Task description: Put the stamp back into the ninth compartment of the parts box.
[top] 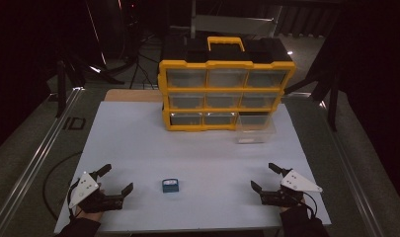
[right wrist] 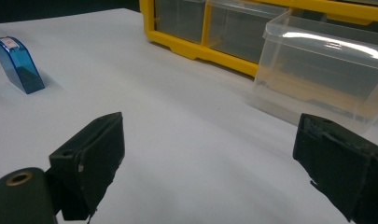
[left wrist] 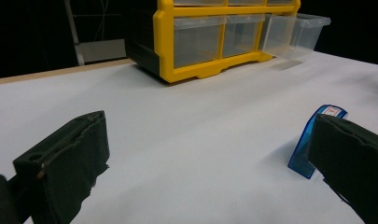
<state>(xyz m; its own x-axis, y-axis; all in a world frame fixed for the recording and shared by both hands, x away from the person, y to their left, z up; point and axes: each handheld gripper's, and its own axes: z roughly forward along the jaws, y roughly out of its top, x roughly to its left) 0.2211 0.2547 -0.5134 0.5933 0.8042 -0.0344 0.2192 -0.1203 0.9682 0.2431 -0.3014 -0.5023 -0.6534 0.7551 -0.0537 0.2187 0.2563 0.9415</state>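
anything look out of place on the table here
One thing: the bottom-right clear drawer of the yellow organizer is pulled out over the white table, while the other drawers sit flush. A small blue case stands alone near the front edge. Nothing looks spilled or damaged.

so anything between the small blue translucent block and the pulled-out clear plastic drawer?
Nothing: bare white table between the blue block and the clear drawer, per the high view.

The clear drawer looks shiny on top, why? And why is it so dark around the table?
In the right gripper view, light glares as a white streak along the clear drawer's rim. In the high view, only the white table is lit; the room behind the yellow organizer stays black.
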